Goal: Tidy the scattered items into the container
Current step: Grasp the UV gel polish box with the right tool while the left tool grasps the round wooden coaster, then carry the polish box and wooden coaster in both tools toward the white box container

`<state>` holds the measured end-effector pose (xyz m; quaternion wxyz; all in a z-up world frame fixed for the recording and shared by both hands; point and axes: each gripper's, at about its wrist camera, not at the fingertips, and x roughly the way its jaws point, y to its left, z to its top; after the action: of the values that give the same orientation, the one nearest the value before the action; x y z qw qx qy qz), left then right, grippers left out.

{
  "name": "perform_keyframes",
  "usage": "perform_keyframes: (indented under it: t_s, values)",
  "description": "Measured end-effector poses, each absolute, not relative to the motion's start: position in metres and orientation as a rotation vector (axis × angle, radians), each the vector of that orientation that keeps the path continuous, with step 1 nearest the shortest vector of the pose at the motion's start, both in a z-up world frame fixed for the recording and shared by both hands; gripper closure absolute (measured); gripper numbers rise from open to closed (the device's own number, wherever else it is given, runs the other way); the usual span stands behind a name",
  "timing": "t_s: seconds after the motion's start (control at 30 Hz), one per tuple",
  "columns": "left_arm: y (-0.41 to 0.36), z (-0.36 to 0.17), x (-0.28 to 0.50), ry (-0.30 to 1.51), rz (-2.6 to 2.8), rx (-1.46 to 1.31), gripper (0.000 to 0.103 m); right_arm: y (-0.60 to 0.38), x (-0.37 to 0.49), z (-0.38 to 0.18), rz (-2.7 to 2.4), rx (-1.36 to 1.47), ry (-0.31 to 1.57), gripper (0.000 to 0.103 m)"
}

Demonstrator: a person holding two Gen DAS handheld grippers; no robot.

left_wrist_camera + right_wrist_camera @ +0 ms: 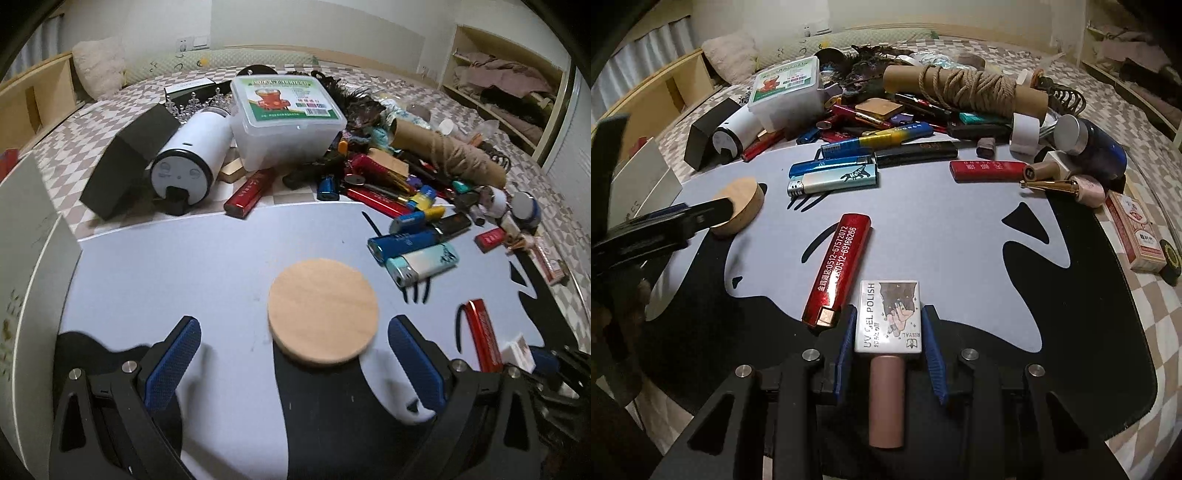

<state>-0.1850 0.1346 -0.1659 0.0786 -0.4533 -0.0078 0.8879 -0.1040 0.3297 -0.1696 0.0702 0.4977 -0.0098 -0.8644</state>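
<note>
The right claw [888, 325] grips a UV gel polish bottle [888, 320]; a red lighter [837, 269] lies at its ten o'clock.

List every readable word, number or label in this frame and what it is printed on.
"UV GEL POLISH" and "RISYAL" (upside down): gel polish bottle between the right gripper fingers.
"0512-67572072" and "0512-69166266": red lighter beside it; its Chinese characters are unclear.
Clear plastic box label, playing-card box, other lighters: too small or blurred.

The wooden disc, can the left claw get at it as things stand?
Probably yes. The wooden disc lies flat on the mat just ahead of the open left claw, between its fingers, with nothing in the way.
</note>
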Motion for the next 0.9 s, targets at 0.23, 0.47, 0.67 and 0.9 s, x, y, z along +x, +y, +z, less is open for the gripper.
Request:
perform_keyframes:
  t_s: [0.23,0.47,0.67,0.9]
  values:
    - [0.147,-0.178,-0.196,0.034,2.626,-1.381,0.012,0.327,-0.105,-0.17,-2.604,1.494,0.016,0.067]
    - [0.151,-0.176,-0.196,0.059,2.624,-1.356,0.035,0.324,-0.103,-0.168,-2.619,1.476,0.052,0.07]
    - [0.152,-0.175,-0.192,0.063,2.616,-1.35,0.035,0.325,-0.101,-0.167,-2.622,1.473,0.045,0.07]
    - [0.149,-0.173,-0.18,0.048,2.61,-1.35,0.035,0.327,-0.096,-0.166,-2.638,1.475,0.016,0.07]
